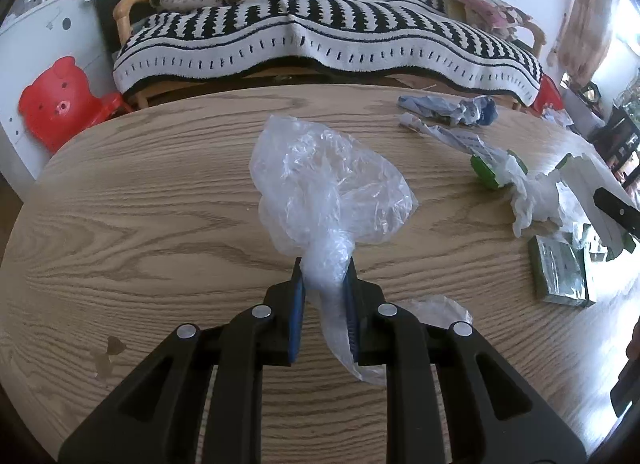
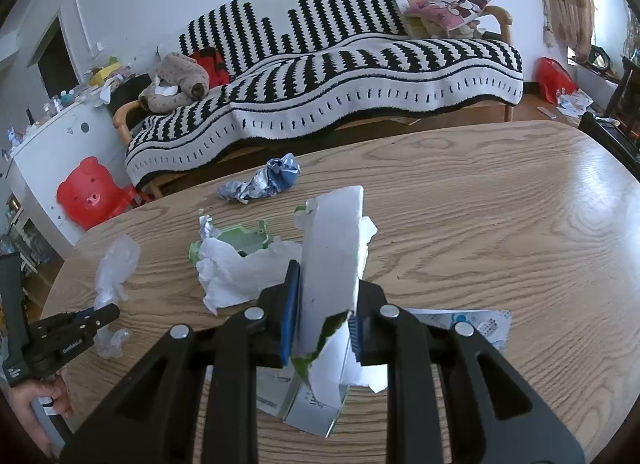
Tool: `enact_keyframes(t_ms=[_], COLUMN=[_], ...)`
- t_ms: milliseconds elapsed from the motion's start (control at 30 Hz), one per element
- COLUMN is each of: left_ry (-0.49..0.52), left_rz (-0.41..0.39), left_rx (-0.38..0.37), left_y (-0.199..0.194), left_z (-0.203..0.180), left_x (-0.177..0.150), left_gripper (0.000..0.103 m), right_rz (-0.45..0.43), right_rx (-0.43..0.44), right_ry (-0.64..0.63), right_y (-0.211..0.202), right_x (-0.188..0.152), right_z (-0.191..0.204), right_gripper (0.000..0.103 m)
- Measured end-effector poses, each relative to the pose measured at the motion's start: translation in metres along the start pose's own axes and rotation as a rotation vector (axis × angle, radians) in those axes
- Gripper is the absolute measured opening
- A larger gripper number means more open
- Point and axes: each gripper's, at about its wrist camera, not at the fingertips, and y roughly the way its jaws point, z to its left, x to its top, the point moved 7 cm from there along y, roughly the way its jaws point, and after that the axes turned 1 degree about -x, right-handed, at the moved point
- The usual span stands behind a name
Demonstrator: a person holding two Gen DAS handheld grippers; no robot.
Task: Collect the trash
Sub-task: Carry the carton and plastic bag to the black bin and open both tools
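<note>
My left gripper (image 1: 324, 276): nearest item in the left wrist view; both blue pads are pressed onto the twisted neck of a clear plastic bag (image 1: 328, 180), jaws drawn in tight around it.
Clear plastic bag: crumpled and see-through; its bulk billows out beyond my fingertips above the wooden table (image 1: 160, 224), and a loose tail trails back between the fingers.
My right gripper (image 2: 326, 296): nearest item in the right wrist view; clamped on a torn white carton piece (image 2: 334, 248) with a green printed edge, which stands upright between the pads.
Flattened printed carton (image 2: 472, 324): lying on the table under and just right of my right fingers.
Dark green packet (image 1: 560, 272): flat on the table, right side of the left wrist view.
White tissue (image 2: 236, 276): crumpled, just past my right gripper's left finger, draped partly over a green plastic piece (image 2: 240, 238).
Blue and white wrapper (image 2: 260, 182): crumpled, near the table's far edge, apart from the tissue pile.
My left hand (image 2: 36, 404): at the lower left edge of the right wrist view, on the left gripper's handle.
Red bear stool (image 2: 90, 192): on the floor past the table, beside a white cabinet (image 2: 60, 140).
Sofa (image 2: 340, 76): farthest, against the wall, covered by a black and white patterned throw.
</note>
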Motion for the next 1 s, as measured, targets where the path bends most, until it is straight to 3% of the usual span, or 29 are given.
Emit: enact_keyframes(t_ms=[367,467,567,700,1000], left_ry=[0.001,-0.003,0.011,0.075,0.335], left_rz=[0.004,-0.017,-0.086,-0.178,-0.179], left_rx=[-0.008,-0.041,-0.093,-0.178,-0.403], left_y=[-0.001,-0.015,-0.048,-0.107,-0.206], left_z=[-0.002,-0.011,-0.035,-0.094,-0.264], left_x=[0.001,0.008,0.015,0.003,-0.081], left_gripper=[0.017,0.017,0.017,0.017,0.017], right_rz=[0.002,-0.024,-0.113,-0.199,-0.339], right_rx=[-0.005,0.045,0.096,0.108,-0.01], right_ry=[-0.003,0.038,0.065,0.054,0.119], right_y=[0.0,-0.011,-0.051,-0.125,-0.307], right_x=[0.0,0.007,0.02,0.014,-0.033], right_z=[0.0,0.003,0.008,0.004,-0.101], right_gripper=[0.022,0.022,0.022,0.022,0.022])
